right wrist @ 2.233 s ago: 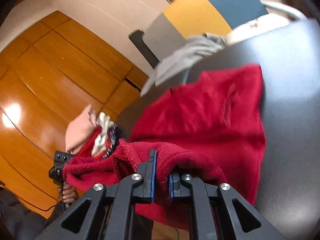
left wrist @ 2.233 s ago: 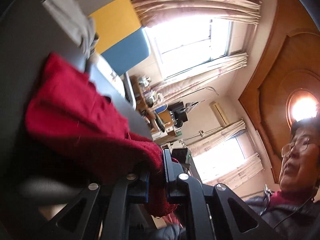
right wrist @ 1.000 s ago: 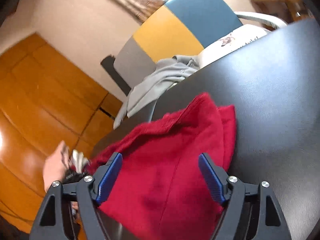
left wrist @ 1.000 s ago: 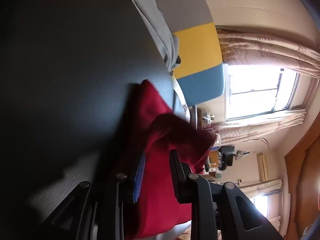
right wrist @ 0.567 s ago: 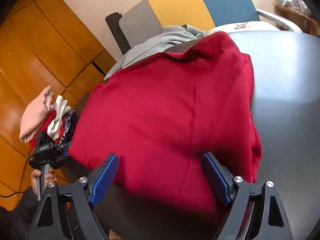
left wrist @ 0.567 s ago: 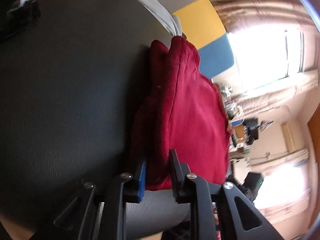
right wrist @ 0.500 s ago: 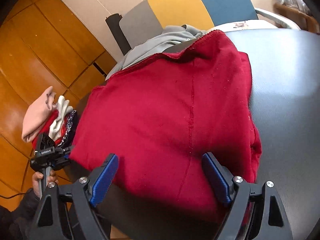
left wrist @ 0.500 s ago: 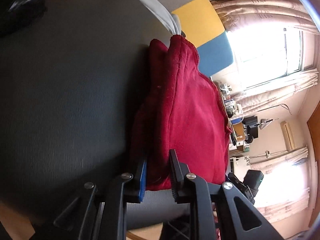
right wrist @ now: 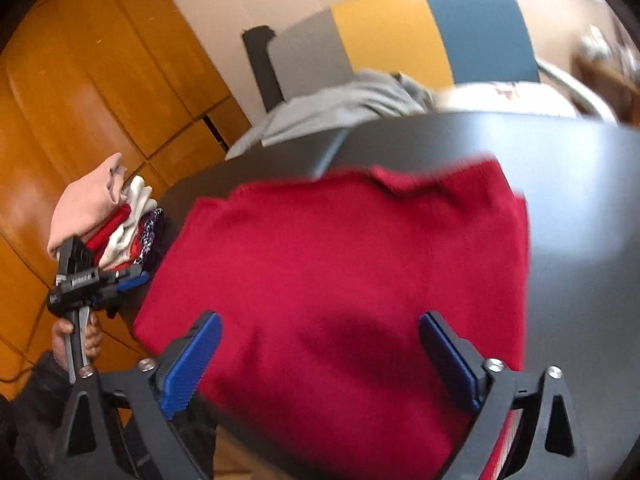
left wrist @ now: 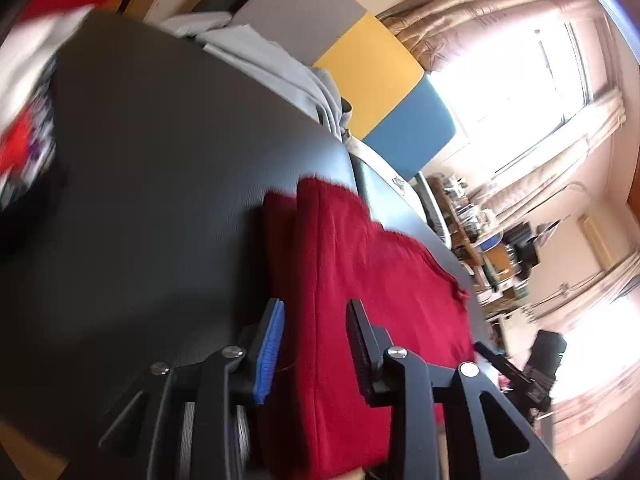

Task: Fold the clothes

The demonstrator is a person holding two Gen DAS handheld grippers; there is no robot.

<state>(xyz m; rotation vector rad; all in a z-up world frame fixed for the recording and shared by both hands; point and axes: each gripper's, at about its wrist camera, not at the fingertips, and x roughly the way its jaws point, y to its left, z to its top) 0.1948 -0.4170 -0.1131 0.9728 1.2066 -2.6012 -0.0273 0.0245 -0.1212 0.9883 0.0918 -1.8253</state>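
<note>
A folded red knit garment [right wrist: 340,276] lies flat on the dark table [right wrist: 580,184]; it also shows in the left wrist view [left wrist: 360,280]. My right gripper [right wrist: 320,340] is wide open above its near edge and holds nothing. My left gripper [left wrist: 314,320] is open at the garment's left edge, with the cloth between its fingers but not clamped. It also shows from the right wrist view [right wrist: 136,280], held by a hand.
A stack of folded clothes [right wrist: 108,220] sits at the table's left end. A grey garment [right wrist: 340,108] drapes over a grey, yellow and blue chair [right wrist: 400,40] behind the table. Wooden panels stand on the left, windows with curtains [left wrist: 520,60] on the right.
My left gripper has opened and let go of the red garment's edge. The garment has slid back toward the near edge of the table. My right gripper stays wide open.
</note>
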